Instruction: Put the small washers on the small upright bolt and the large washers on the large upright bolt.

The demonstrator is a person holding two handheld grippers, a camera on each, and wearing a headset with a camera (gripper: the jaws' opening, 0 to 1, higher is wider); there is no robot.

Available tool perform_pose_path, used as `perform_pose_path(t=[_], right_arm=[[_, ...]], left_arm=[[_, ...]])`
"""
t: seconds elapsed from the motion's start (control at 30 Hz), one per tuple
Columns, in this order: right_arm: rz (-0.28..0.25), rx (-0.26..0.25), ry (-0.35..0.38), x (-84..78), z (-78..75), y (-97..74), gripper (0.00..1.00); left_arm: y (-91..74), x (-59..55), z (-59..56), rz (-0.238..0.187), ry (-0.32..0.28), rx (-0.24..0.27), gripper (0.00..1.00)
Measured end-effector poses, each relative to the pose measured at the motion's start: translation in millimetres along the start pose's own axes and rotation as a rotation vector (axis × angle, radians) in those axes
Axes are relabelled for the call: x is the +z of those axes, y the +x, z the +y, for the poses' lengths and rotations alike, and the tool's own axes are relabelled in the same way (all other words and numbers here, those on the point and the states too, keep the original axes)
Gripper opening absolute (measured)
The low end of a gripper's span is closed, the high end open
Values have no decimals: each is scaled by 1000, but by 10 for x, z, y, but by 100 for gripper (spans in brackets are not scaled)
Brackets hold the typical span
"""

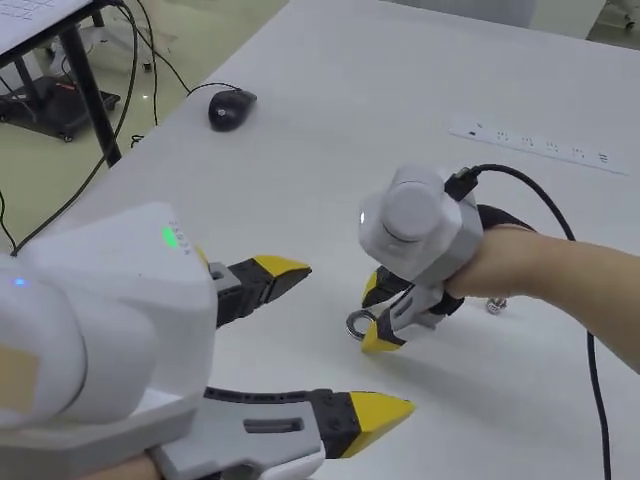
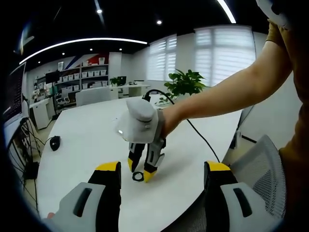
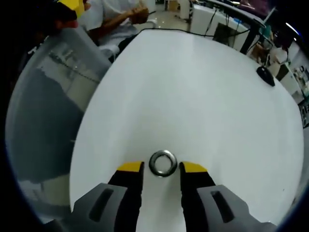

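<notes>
A large metal washer [image 3: 162, 163] lies flat on the white table [image 3: 193, 87]. My right gripper [image 3: 161, 167] points down at it, open by a narrow gap, one yellow tip on each side of the ring. In the head view the washer [image 1: 357, 324] rests by the right gripper [image 1: 378, 318]. From the left gripper view, the washer [image 2: 138, 176] is under the right gripper [image 2: 140, 169]. My left gripper [image 1: 335, 340] is open wide and empty, hovering at the near left. A small metal piece [image 1: 495, 305] stands on the table behind the right wrist.
A black mouse [image 1: 231, 108] sits at the far left of the table and a white power strip [image 1: 540, 146] at the far right. A black cable [image 1: 560, 230] trails from the right gripper. The table's left edge drops to the floor.
</notes>
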State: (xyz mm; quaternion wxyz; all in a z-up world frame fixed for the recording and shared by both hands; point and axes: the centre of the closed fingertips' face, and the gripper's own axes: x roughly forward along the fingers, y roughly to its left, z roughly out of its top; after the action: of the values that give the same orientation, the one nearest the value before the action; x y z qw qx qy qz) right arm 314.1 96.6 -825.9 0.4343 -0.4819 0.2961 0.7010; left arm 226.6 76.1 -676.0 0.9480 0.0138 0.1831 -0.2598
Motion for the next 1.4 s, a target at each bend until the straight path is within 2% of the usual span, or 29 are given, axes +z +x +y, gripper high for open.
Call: perform_pose_path(t=[0.13,0.23,0.43,0.5,0.57,0.7,0.93,1.07,1.27,1.4], right_arm=[[9,0,-8,2,0,2,30],[8,-5,-19,10,-1,2,25],[5,-17,9,12,9,-10,23],[1,-18,38,8,14,-17,22],[5,-25,22,-12,20,-34,22],[6,-25,35,-74,35,-83,22],[0,-47,72,-222,18,-252,22],[-1,-64,97,-339,23,-409,22],[11,-115,117,-513,-75,-620,22],[8,-148,119,-514,-168,-780,22]], left_arm=[[-1,2,4,-1,0,2,69],[-7,-2,4,0,-3,3,69],[-10,-17,-13,3,-4,3,69],[-13,-22,-11,5,-5,6,69],[-17,-20,-15,5,-3,5,69],[-15,-21,-18,5,0,5,69],[17,-18,-50,12,7,-6,69],[42,12,-73,6,12,-16,69],[88,25,-106,12,19,-29,69],[105,19,-120,15,20,-35,69]])
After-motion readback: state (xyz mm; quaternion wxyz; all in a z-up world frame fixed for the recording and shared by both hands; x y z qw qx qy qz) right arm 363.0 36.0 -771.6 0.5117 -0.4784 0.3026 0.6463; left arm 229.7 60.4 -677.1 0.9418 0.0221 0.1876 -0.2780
